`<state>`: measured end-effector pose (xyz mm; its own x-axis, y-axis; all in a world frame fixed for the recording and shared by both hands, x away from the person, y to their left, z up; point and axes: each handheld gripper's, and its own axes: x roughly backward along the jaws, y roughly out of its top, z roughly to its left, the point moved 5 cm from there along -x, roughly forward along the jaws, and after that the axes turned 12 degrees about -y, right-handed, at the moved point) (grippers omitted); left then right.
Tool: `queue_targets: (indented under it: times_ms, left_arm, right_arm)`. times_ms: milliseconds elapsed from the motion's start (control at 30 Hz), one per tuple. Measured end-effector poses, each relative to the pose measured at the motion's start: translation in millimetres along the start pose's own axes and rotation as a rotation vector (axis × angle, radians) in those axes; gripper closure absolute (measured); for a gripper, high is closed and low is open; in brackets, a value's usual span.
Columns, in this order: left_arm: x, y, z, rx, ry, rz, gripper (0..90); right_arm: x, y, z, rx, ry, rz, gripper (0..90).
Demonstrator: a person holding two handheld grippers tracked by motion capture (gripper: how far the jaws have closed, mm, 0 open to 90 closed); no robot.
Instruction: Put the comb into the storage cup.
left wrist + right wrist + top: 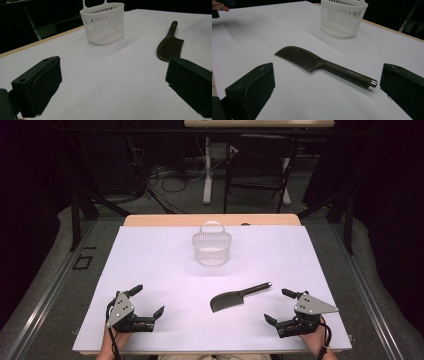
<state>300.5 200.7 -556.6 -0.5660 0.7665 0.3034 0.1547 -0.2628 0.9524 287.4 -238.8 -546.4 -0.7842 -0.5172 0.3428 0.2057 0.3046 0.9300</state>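
Note:
A dark comb with a long handle lies flat on the white table cover, right of centre; it is also in the right gripper view and the left gripper view. A white slatted basket with a loop handle stands upright toward the table's far side. My left gripper rests near the front left, open, nothing between its jaws. My right gripper sits near the front right, open and empty, with the comb just ahead of its jaws.
The white cover spreads over a wooden table whose far edge shows behind the basket. Beyond the table stand a dark chair, a white desk leg and cables on the floor.

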Motion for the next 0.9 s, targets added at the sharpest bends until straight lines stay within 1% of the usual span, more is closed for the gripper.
queue_targets:
  times_ms: [67,100,200,333,367,500,633,667,733,900]
  left_arm:
    - [-0.1,-0.1,0.2,0.003,0.000,-0.001,0.8]
    - [0.0,-0.1,0.5,0.003,0.000,-0.001,0.8]
    - [-0.2,-0.4,0.8,0.006,-0.001,-0.003,0.8]
    - [-0.8,-0.8,1.2,0.002,0.000,0.002,0.8]
    - [-1.6,-0.8,1.0,-0.007,-0.002,0.008,0.8]
    - [-2.2,-0.7,0.1,-0.015,-0.004,0.011,0.8]
    - [-1.0,-0.6,0.1,-0.014,0.003,0.009,0.8]
    - [-0.9,-0.8,0.1,-0.015,0.004,0.012,0.9]
    - [-1.0,-1.1,-0.1,-0.013,0.004,0.014,0.8]
    - [-1.7,-1.0,0.6,-0.013,0.007,0.014,0.9]
  right_arm:
    - [-0.4,-0.2,-0.1,-0.001,-0.001,0.002,0.0]
    - [-1.4,-0.3,-0.9,0.006,-0.003,0.003,0.0]
    - [-3.4,-0.1,-1.6,0.002,-0.003,0.003,0.0]
    - [-6.8,0.1,-2.9,0.012,-0.004,0.008,0.0]
    - [-7.5,0.1,-2.6,0.008,-0.003,0.012,0.0]
    - [-11.1,1.8,-3.0,0.015,-0.006,0.010,0.0]
    - [-13.8,3.3,-2.6,0.016,-0.008,0.018,0.0]
    - [-15.9,4.4,-1.9,0.024,-0.009,0.017,0.0]
    - [-17.9,5.4,-1.1,0.026,-0.006,0.018,0.0]
    - [-22.6,6.3,0.2,0.015,0.003,0.026,0.0]
